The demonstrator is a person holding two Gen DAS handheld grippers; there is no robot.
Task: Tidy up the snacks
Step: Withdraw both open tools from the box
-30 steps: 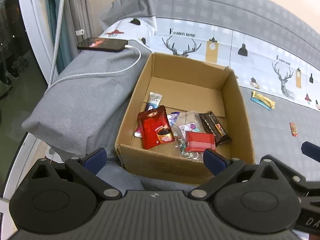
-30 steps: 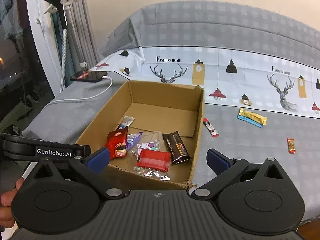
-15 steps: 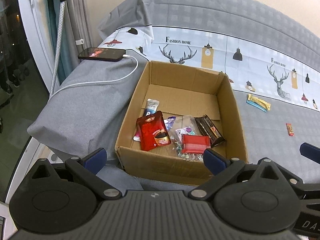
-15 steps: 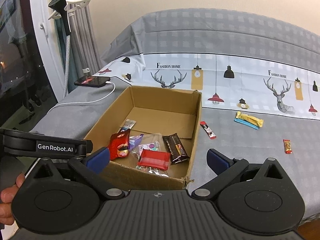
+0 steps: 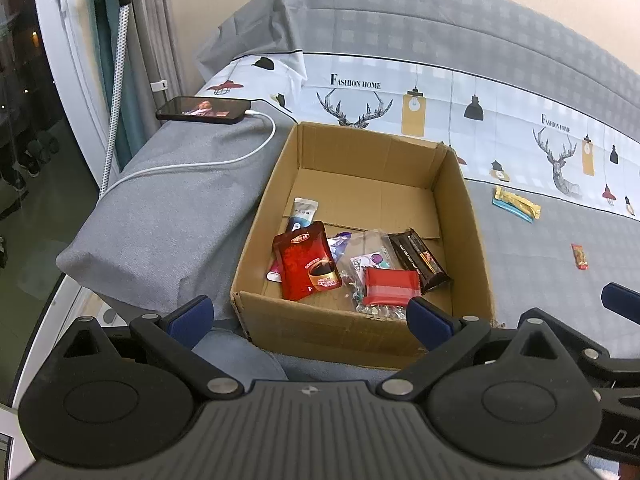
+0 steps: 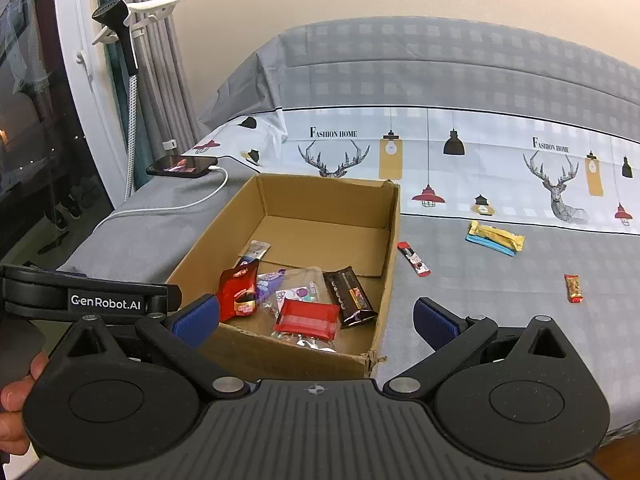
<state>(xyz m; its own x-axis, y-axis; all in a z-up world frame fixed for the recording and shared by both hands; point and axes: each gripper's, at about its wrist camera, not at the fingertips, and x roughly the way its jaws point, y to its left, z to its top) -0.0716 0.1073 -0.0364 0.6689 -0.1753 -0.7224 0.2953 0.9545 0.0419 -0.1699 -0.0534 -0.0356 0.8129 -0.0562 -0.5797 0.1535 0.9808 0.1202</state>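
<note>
Jaws: both pairs stand wide apart and hold nothing; the left gripper (image 5: 308, 314) and the right gripper (image 6: 316, 316) hang in front of the near wall of the box.
Box: an open cardboard box (image 6: 390, 240) sits on the bed (image 6: 480, 300).
Snacks in the box: a red pouch (image 5: 308, 266), a flat red packet (image 5: 390, 286) lying on a clear bag (image 5: 366, 250), a dark bar (image 5: 420, 260) and a white-and-blue sachet (image 5: 303, 214), all clustered at the near end; the far end is bare cardboard.
Snacks on the bed: a red stick (image 6: 414, 258) just beside the box's right wall; a yellow and blue pair of bars (image 6: 495, 237) and a small red candy (image 6: 573, 288) well apart to the right.
Left of the box: a phone (image 5: 204, 110) on a grey cushion (image 5: 160, 216), a white cable (image 5: 224, 160) plugged in.
Person: fingers (image 6: 16, 396) at the right view's left edge.
</note>
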